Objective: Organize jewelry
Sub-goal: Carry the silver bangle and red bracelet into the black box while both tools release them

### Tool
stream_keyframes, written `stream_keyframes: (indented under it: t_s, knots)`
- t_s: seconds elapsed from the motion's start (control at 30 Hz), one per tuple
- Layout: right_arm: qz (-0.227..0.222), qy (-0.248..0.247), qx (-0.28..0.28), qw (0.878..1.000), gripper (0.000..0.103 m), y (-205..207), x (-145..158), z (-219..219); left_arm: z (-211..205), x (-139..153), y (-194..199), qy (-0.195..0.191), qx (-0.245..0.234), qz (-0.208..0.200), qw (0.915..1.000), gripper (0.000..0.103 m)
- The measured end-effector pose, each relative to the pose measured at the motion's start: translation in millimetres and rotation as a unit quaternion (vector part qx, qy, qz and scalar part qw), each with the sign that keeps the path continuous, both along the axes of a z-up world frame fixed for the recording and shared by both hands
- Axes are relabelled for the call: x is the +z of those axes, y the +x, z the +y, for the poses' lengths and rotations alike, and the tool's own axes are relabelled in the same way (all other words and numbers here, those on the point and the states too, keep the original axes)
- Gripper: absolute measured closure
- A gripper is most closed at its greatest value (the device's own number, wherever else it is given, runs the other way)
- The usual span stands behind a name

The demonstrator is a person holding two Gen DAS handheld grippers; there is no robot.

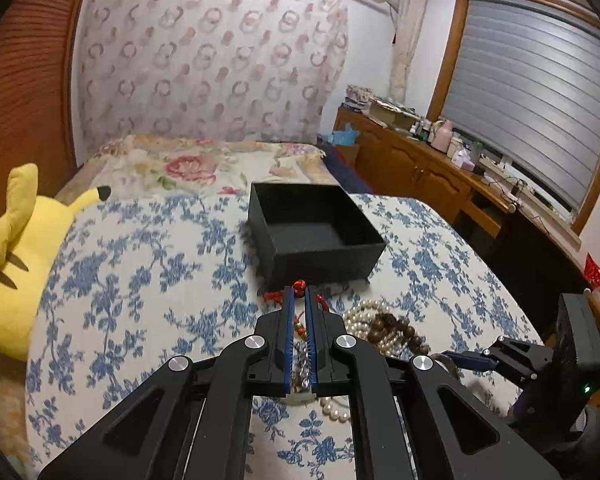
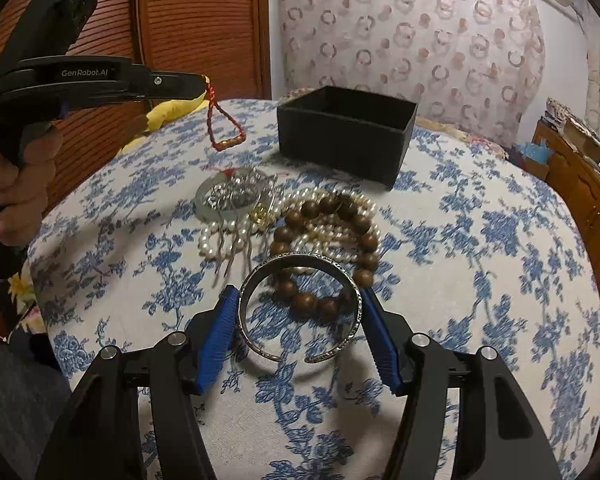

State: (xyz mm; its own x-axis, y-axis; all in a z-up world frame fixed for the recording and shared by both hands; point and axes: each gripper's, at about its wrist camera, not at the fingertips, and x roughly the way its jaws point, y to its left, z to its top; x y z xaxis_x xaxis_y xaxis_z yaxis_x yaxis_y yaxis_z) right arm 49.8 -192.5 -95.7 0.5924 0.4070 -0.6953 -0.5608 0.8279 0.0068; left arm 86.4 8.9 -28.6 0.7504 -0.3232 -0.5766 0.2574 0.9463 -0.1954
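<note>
My left gripper (image 1: pixel 299 294) is shut on a red cord bracelet (image 1: pixel 299 288) and holds it in the air; in the right wrist view the left gripper (image 2: pixel 204 80) shows at upper left with the red cord bracelet (image 2: pixel 224 130) dangling from it. My right gripper (image 2: pixel 298 300) holds a silver cuff bangle (image 2: pixel 298 312) between its blue pads just above the bed. The open black box (image 1: pixel 316 232) sits past the jewelry pile; it also shows in the right wrist view (image 2: pixel 346 136). The pile holds pearl strands (image 2: pixel 328 232), a brown wooden bead bracelet (image 2: pixel 324 248) and a jade bangle (image 2: pixel 228 202).
The blue floral bedspread (image 2: pixel 500 280) covers the bed. A yellow plush toy (image 1: pixel 20 248) lies at the left edge. A wooden cabinet (image 1: pixel 420 168) with clutter stands to the right under the window. Wooden wardrobe doors (image 2: pixel 196 20) are behind.
</note>
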Motion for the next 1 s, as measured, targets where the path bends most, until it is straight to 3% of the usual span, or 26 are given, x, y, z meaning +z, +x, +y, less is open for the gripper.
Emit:
stream_keyframes:
  t_s: [0.33, 0.57, 0.8, 1.0]
  knots:
    - [-0.037, 0.001, 0.011, 0.999, 0.039, 31, 30, 4, -3, 14, 14, 0.008, 0.002, -0.014, 0.9999, 0.098]
    - [-0.055, 0.004, 0.001, 0.998, 0.039, 81, 42, 10, -1, 19, 29, 0.011, 0.006, -0.020, 0.9997, 0.098]
    - [-0.053, 0.021, -0.005, 0.998, 0.039, 129, 55, 20, 0, 24, 47, 0.016, 0.013, -0.023, 0.9995, 0.098]
    - [-0.030, 0.028, -0.004, 0.999, 0.039, 157, 46, 33, -4, 22, 63, 0.022, 0.015, -0.017, 0.9995, 0.098]
